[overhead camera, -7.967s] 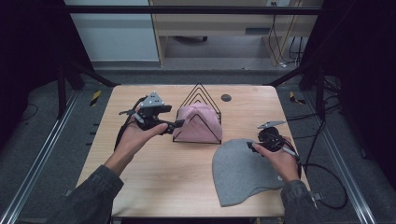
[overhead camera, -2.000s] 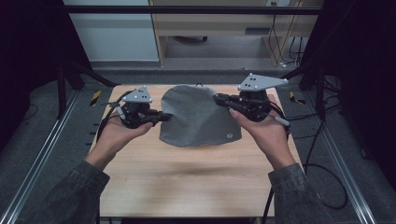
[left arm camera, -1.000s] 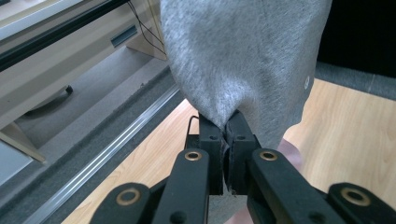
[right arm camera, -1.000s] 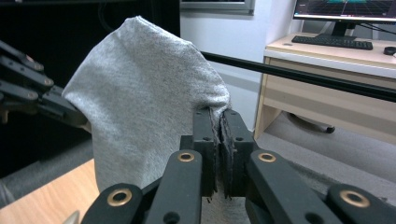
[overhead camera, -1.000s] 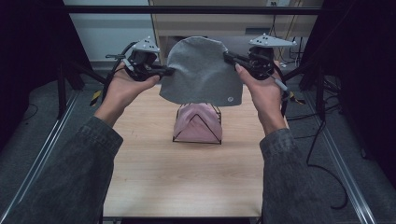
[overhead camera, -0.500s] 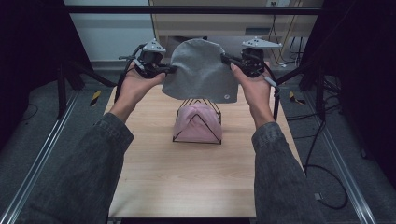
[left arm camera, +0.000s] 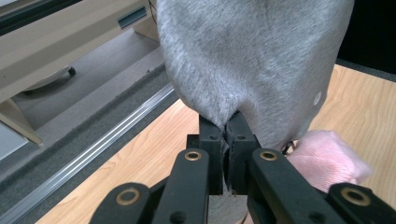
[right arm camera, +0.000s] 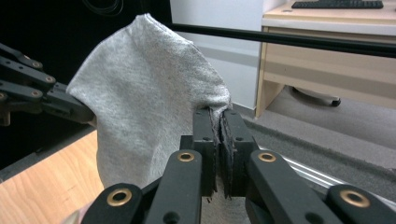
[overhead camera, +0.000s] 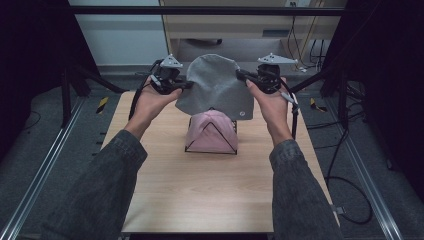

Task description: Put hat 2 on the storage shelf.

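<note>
the grey beanie hangs in the air over the far half of the wooden table, spread between two hand-held grippers. the left gripper has its jaws clamped tight on the beanie's edge at nine o'clock, and in the left gripper view the fabric is pinched between the black jaws. the right gripper is closed on the opposite edge at two o'clock, the cloth caught between its jaws in the right gripper view. at six o'clock from the beanie, a pink beanie sits on a black wire stand, with the grey hem hanging just above its top.
</note>
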Demonstrator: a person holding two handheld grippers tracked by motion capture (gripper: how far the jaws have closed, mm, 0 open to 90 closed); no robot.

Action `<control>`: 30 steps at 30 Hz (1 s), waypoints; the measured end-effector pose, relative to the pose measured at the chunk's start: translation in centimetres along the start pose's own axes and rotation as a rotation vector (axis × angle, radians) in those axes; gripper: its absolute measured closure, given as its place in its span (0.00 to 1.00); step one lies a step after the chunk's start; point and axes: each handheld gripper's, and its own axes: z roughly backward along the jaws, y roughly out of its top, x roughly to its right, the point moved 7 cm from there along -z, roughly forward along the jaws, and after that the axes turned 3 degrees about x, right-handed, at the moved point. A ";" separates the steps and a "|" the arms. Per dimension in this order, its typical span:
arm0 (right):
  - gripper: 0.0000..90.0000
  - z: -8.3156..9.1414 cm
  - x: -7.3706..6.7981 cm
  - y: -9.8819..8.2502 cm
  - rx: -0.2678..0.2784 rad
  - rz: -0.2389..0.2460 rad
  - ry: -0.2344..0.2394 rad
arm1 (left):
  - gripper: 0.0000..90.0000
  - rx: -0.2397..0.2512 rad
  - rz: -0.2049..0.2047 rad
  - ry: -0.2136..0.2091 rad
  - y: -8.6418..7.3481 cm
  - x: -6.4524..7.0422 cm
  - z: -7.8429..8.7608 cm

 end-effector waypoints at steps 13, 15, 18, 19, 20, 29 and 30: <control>0.95 0.2 0.2 -1.9 -0.039 -0.011 0.000 | 0.97 -0.005 0.025 -0.009 -1.8 0.4 -0.6; 0.95 0.1 0.1 -2.3 -0.045 -0.012 0.001 | 0.97 -0.005 0.032 -0.009 -2.0 0.5 -0.7; 0.95 0.1 0.0 -2.7 -0.052 -0.013 0.000 | 0.97 -0.018 0.029 -0.008 -2.2 0.6 -0.6; 0.95 0.1 -0.1 -2.9 -0.053 -0.014 0.001 | 0.97 -0.018 0.026 -0.007 -2.2 0.6 -0.6; 0.95 0.2 -0.1 -3.1 -0.060 -0.014 0.001 | 0.97 -0.016 0.029 -0.005 -2.3 0.6 -0.5; 0.95 0.1 -0.1 -4.4 -0.104 -0.008 -0.004 | 0.97 -0.025 0.044 -0.018 -3.1 0.8 -0.9; 0.95 0.1 -0.1 -4.4 -0.104 -0.008 -0.004 | 0.97 -0.025 0.048 -0.021 -3.3 0.8 -1.0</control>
